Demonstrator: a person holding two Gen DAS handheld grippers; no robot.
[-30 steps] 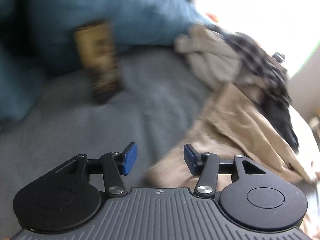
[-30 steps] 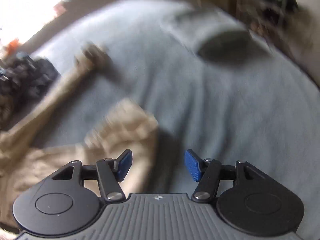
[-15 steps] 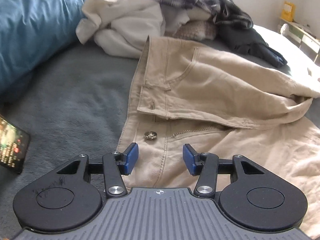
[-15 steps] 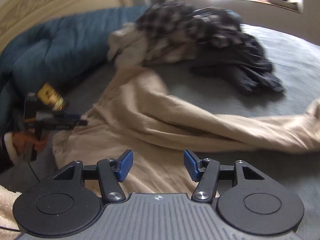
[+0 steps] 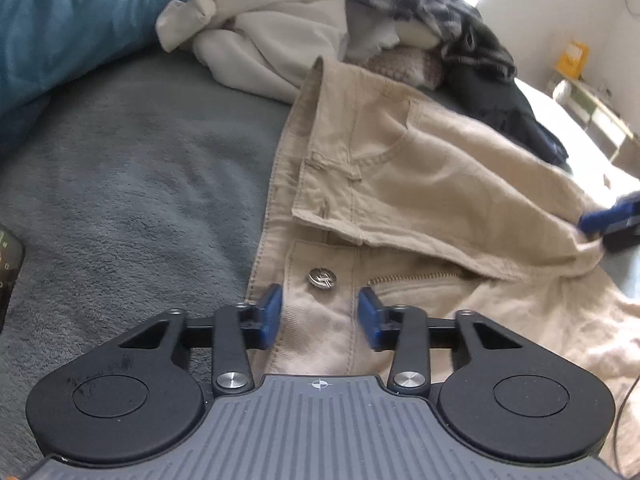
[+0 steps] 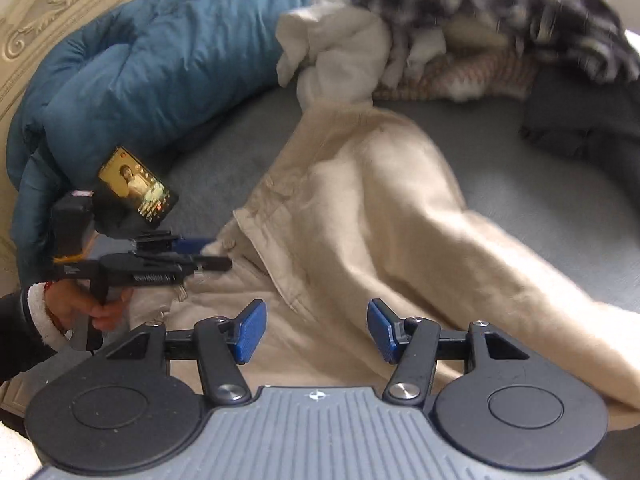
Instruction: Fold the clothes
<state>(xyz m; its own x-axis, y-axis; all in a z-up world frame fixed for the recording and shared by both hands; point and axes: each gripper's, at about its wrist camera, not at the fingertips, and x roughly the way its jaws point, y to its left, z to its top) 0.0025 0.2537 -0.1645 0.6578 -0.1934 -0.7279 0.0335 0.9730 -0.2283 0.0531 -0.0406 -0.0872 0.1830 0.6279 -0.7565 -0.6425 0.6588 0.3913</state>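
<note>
Closing on the waistband of the tan trousers [image 5: 420, 168], the left hand-held gripper [image 5: 319, 316] has just narrowed its jaws, pads not yet pressing. The right hand-held gripper [image 6: 316, 330] has swung over the trousers, jaws apart, empty. Trousers lie crumpled on the bed [image 5: 140, 184]; folding can begin.

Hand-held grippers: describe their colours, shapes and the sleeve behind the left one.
Each hand-held gripper, left and right, has blue pads on black linkage arms with silver pivot screws, round black discs and a ribbed grey body. The sleeve is black with a white fleecy cuff.
</note>
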